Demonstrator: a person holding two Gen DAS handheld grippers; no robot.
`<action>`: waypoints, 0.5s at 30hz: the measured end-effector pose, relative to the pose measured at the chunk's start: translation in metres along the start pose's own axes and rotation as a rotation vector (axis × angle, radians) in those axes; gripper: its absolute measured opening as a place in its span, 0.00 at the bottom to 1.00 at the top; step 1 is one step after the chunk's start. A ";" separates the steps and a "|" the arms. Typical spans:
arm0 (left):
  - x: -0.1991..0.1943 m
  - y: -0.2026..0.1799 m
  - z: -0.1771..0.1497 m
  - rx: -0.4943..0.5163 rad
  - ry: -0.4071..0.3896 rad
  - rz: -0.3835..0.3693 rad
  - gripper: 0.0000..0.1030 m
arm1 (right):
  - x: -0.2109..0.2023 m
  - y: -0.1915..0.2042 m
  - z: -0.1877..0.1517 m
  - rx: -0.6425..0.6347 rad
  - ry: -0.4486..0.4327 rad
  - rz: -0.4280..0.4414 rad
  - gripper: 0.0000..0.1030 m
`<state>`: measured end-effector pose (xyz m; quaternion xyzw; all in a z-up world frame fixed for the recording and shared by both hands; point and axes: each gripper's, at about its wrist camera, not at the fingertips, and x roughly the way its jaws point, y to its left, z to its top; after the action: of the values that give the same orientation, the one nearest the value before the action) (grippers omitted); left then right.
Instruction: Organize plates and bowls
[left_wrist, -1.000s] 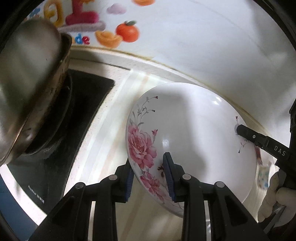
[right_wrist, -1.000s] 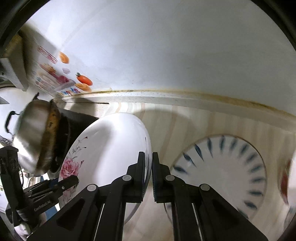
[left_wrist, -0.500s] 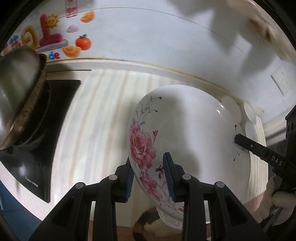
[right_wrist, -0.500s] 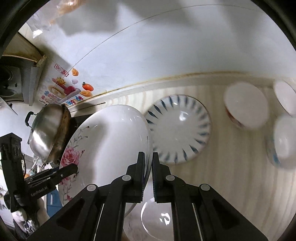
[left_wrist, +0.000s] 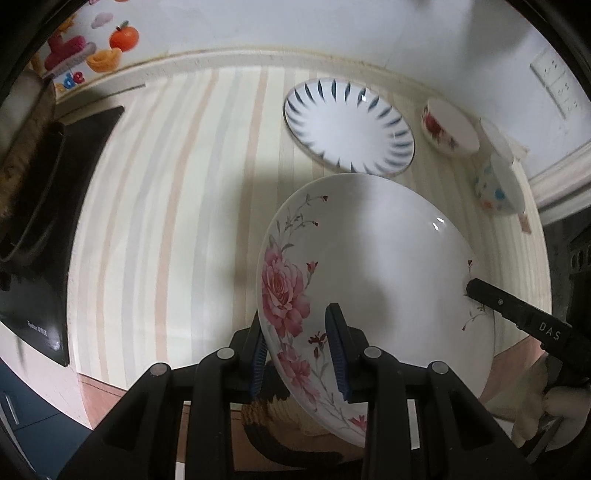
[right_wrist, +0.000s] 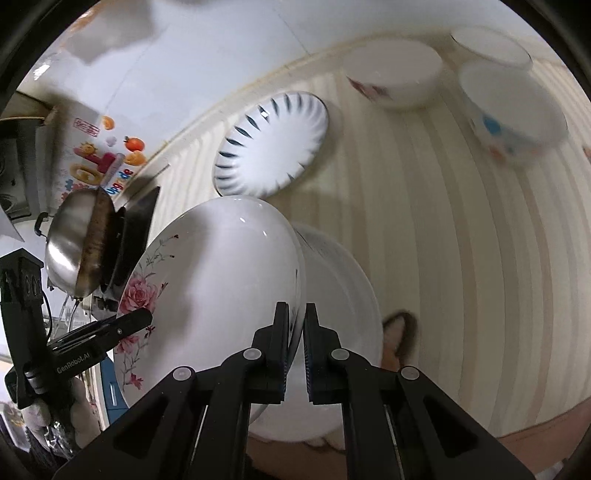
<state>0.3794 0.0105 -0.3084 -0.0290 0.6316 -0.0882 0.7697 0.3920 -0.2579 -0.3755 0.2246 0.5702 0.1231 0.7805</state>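
Observation:
A large white plate with pink roses (left_wrist: 373, 266) hangs in the air above the striped counter, held at both sides. My left gripper (left_wrist: 297, 354) is shut on its near rim. My right gripper (right_wrist: 294, 332) is shut on the opposite rim of the rose plate (right_wrist: 218, 280); one of its fingers (left_wrist: 517, 314) shows at the right in the left wrist view. A blue-striped white plate (left_wrist: 349, 127) lies on the counter behind; it also shows in the right wrist view (right_wrist: 273, 146). A red-flowered bowl (left_wrist: 448, 129), a dotted bowl (left_wrist: 498, 184) and a third bowl (right_wrist: 491, 46) stand at the right.
A steel wok (right_wrist: 74, 243) sits on a black cooktop (left_wrist: 55, 221) at the left. A white wall with fruit stickers (left_wrist: 92, 48) runs behind the counter. Another white plate (right_wrist: 340, 295) shows just under the held one. A brown slipper (right_wrist: 399, 339) lies on the floor below.
Both grippers have carried the rose plate to the right and back from the wall, away from the wok. The blue-striped plate and the bowls have come into the left wrist view.

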 end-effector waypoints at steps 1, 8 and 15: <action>0.004 -0.001 0.000 0.005 0.008 0.005 0.27 | 0.003 -0.003 -0.003 0.005 0.006 -0.003 0.08; 0.023 -0.009 -0.005 0.019 0.060 0.024 0.27 | 0.011 -0.015 -0.009 0.012 0.032 -0.017 0.08; 0.036 -0.015 -0.009 0.027 0.098 0.045 0.27 | 0.016 -0.021 -0.006 0.009 0.052 -0.026 0.08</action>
<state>0.3763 -0.0099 -0.3429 -0.0001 0.6678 -0.0809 0.7399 0.3903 -0.2677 -0.4001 0.2176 0.5939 0.1161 0.7658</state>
